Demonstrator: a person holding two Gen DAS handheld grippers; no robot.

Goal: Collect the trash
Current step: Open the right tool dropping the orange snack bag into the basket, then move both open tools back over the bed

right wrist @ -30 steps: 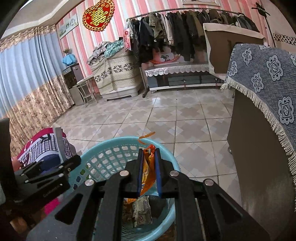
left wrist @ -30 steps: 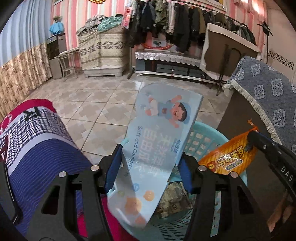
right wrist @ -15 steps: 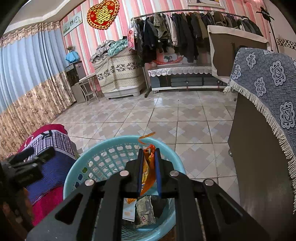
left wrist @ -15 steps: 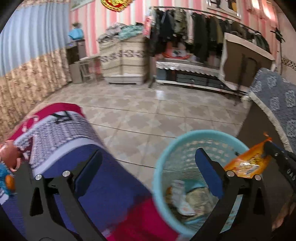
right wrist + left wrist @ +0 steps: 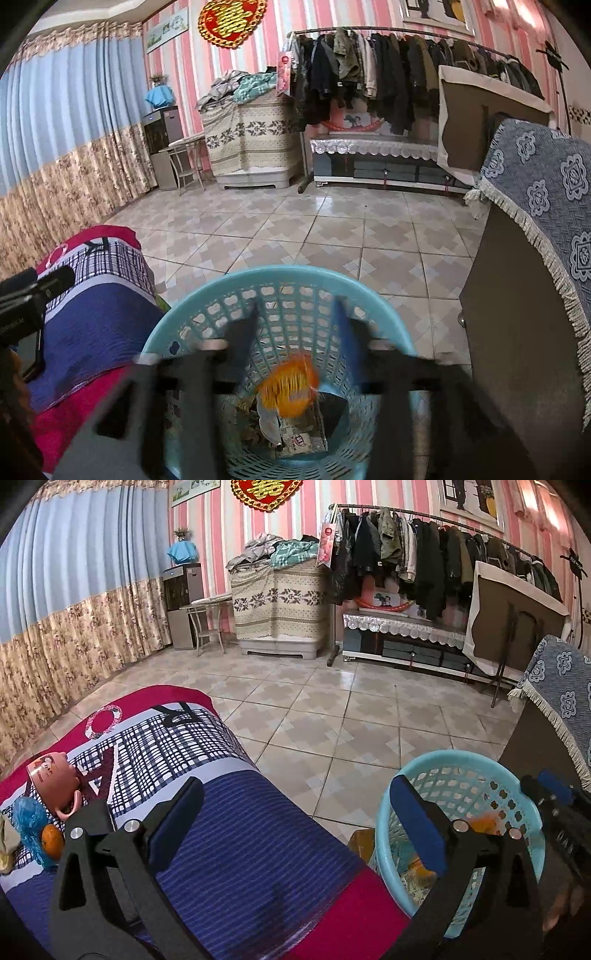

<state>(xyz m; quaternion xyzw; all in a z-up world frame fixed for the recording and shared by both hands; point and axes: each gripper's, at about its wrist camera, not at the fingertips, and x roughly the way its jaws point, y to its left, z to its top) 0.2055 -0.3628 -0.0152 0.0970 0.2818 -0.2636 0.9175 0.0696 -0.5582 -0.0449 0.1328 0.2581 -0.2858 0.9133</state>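
Observation:
A turquoise plastic basket (image 5: 284, 282) stands on the floor with wrappers inside; it also shows in the left wrist view (image 5: 458, 760). My right gripper (image 5: 295, 325) is open above it, blurred. An orange snack wrapper (image 5: 290, 387) falls loose between its fingers into the basket. My left gripper (image 5: 295, 823) is open and empty, over the edge of the blue and red blanket (image 5: 236, 849), left of the basket. The right gripper (image 5: 554, 801) shows at the basket's far right rim.
On the blanket at the left lie a pink cup (image 5: 51, 779), a blue plastic bag (image 5: 29, 827) and an orange (image 5: 50, 840). A brown cabinet with a blue fringed cloth (image 5: 546, 206) stands right of the basket. Tiled floor (image 5: 332, 229) lies beyond.
My left gripper let the light blue wipes packet go into the basket and swung left over the blanket. My right gripper opened and the orange wrapper dropped.

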